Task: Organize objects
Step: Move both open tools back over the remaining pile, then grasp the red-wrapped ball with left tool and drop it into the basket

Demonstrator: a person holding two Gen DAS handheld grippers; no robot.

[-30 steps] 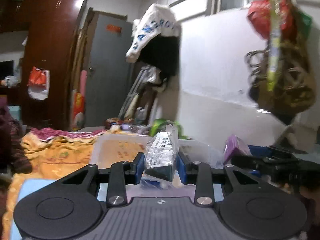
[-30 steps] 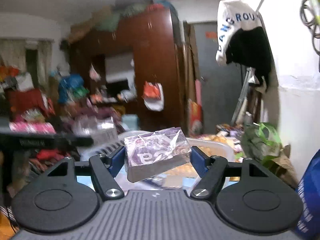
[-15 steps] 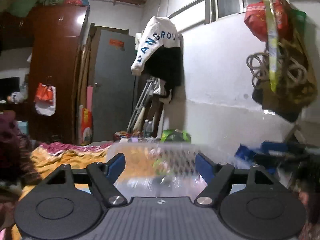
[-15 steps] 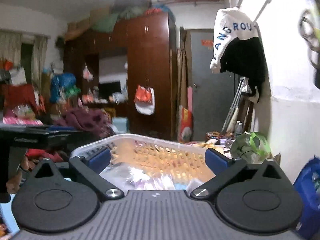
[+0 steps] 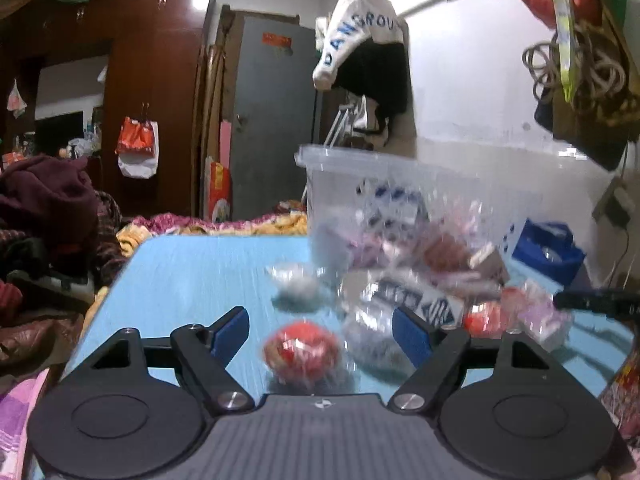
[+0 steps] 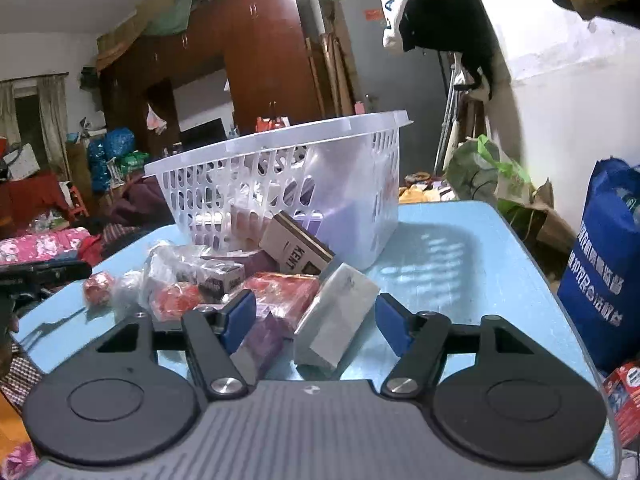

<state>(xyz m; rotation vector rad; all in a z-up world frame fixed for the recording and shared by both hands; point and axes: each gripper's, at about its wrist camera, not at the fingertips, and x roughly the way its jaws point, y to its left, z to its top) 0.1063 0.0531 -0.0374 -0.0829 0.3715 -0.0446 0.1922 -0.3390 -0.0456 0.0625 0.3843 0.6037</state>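
Observation:
A white slotted plastic basket (image 6: 288,176) stands on the light blue table (image 6: 460,256); it also shows in the left wrist view (image 5: 400,184). A pile of wrapped packets and boxes lies in front of it. My left gripper (image 5: 320,332) is open and empty, low over the table, with a red wrapped ball (image 5: 302,350) between its fingers. A clear packet with dark print (image 5: 404,304) lies just right of it. My right gripper (image 6: 316,320) is open and empty, with a white packet (image 6: 338,320) and a red packet (image 6: 284,292) between its fingers. A KENT box (image 6: 296,248) leans on the basket.
A blue bag (image 6: 604,276) stands at the table's right edge. A green bag (image 6: 480,176) lies beyond the far edge. Clothes and bedding (image 5: 48,216) are piled left of the table. The other gripper's black tip (image 6: 44,272) shows at the left.
Both grippers let go of their packets over the basket, opened, and dropped down to table level in front of the pile.

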